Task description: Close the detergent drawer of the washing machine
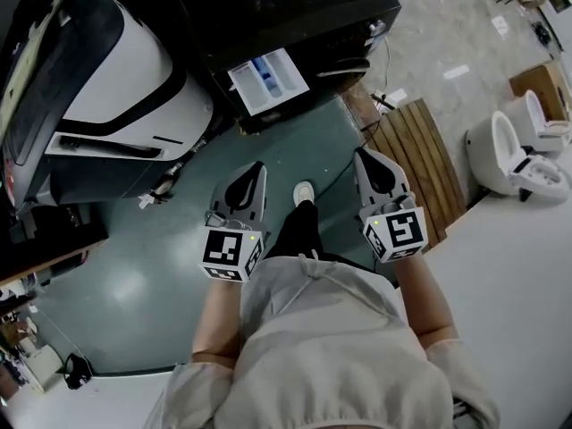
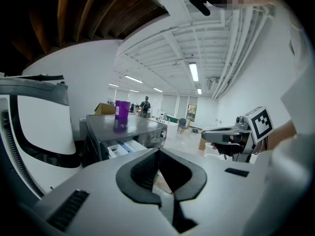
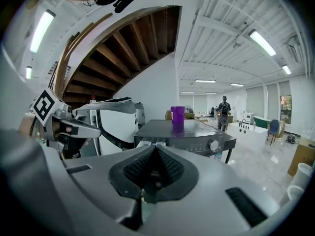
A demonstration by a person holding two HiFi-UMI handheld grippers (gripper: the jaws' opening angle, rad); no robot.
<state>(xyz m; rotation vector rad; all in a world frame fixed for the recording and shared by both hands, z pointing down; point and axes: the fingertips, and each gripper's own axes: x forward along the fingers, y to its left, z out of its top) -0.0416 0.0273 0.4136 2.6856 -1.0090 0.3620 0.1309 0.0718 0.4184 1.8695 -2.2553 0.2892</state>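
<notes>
The dark washing machine (image 1: 295, 16) stands ahead of me, its detergent drawer (image 1: 268, 80) pulled out and showing white and blue compartments. My left gripper (image 1: 258, 168) and right gripper (image 1: 361, 155) hover side by side above the green floor, short of the machine, both shut with nothing between the jaws. Past the closed tips of the left gripper (image 2: 158, 152), the left gripper view shows the drawer (image 2: 122, 148) and a purple cup (image 2: 121, 108) on the machine top. Beyond the closed tips of the right gripper (image 3: 155, 149), the right gripper view holds the drawer (image 3: 150, 143) and the cup (image 3: 177, 114).
A large white and black appliance (image 1: 116, 79) stands left of the machine. A wooden pallet (image 1: 420, 150) lies at the right, with white toilets (image 1: 514, 155) and a cardboard box (image 1: 541, 83) beyond it. A person (image 3: 224, 107) stands far off in the hall.
</notes>
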